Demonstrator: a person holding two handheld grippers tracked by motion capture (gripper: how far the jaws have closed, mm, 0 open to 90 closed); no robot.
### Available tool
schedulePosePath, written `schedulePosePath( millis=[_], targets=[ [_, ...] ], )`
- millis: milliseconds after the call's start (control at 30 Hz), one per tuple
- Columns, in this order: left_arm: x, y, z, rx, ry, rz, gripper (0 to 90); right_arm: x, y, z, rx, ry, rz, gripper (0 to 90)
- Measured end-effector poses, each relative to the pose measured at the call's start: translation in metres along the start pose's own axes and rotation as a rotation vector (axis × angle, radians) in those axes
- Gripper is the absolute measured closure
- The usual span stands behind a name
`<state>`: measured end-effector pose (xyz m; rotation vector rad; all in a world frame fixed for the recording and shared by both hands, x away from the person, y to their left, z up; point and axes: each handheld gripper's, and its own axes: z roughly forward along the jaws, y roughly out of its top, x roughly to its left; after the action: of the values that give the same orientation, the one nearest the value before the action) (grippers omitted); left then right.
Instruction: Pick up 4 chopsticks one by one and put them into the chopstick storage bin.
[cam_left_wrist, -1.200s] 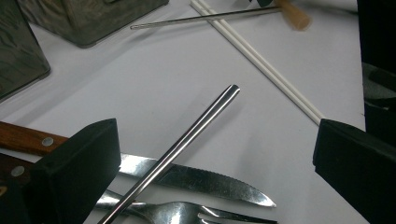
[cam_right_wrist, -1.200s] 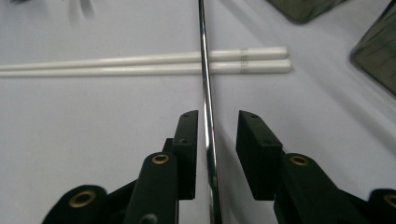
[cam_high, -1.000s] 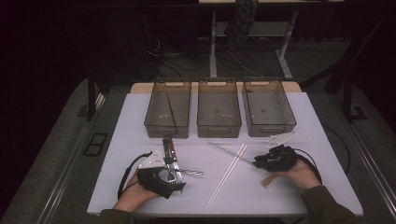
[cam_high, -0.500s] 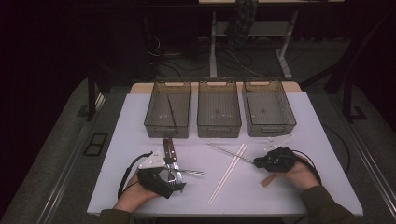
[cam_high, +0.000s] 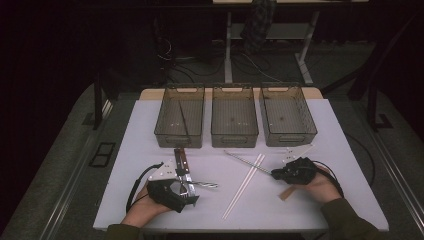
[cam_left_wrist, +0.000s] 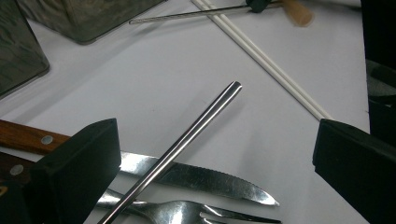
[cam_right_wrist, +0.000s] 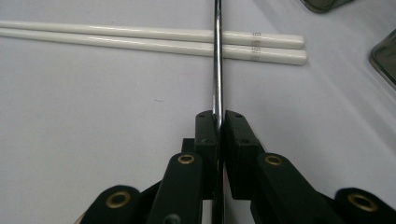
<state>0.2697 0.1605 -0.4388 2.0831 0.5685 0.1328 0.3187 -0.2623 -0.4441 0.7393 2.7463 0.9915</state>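
My right gripper (cam_right_wrist: 217, 119) is shut on the near end of a thin steel rod (cam_right_wrist: 217, 56). Its jaws have just been closing with the rod between them. The rod runs away from the jaws across a pair of white chopsticks (cam_right_wrist: 154, 39). In the high view the right gripper (cam_high: 275, 174) lies at the right front and the rod (cam_high: 247, 162) slants up-left over the chopsticks (cam_high: 245, 185). My left gripper (cam_left_wrist: 217, 140) stands open, its jaws wide on either side of a second steel rod (cam_left_wrist: 196, 123). That rod lies over a wood-handled knife (cam_left_wrist: 201, 179) and a fork (cam_left_wrist: 173, 212). The left gripper (cam_high: 192, 192) rests at the left front.
Three smoky plastic bins (cam_high: 180, 135) (cam_high: 234, 137) (cam_high: 289, 136) stand in a row at the back of the white table (cam_high: 345, 165). The left one holds a thin stick. A small wooden piece (cam_high: 286, 194) lies by the right hand.
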Motion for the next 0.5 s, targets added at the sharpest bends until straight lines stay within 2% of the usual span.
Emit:
schedulePosePath(
  millis=[333,500],
  targets=[
    [0.0,0.0,0.001,0.001,0.0,-0.001,0.0,-0.002,0.004,-0.004,-0.024,0.008,0.019,84.3],
    [0.0,0.0,0.0,0.0,0.0,0.0,0.0,-0.004,0.007,-0.013,-0.068,0.016,0.036,84.3]
  ],
)
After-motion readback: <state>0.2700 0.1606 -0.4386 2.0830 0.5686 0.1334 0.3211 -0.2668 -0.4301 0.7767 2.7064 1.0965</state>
